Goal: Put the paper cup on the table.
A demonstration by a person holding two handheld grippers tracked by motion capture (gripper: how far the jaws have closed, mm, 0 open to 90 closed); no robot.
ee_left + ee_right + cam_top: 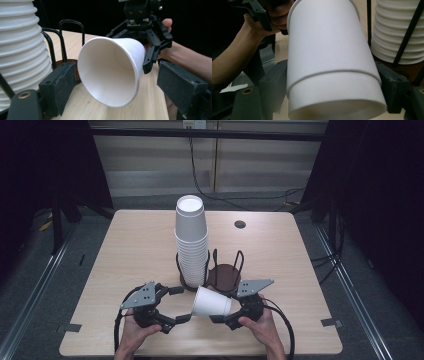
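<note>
White paper cup held sideways in the right gripper, above the wooden table.

The right gripper (pixel 220 316) had its two black jaws pressed against the base end of a white paper cup (pixel 212 301), which lay on its side with its open mouth turned toward the left gripper (pixel 176 305); in the right gripper view a rim line ran round the cup, so it may have been two cups nested, though that was hard to tell. The left gripper's jaws stood wide apart, one on either side of the cup's mouth, not touching it. Just behind stood a black wire cup holder (pixel 226 270): one bay carried a tall stack of white paper cups (pixel 191 240), the other showed its bare brown base. All stood on a light wooden table (pixel 130 245).
</note>
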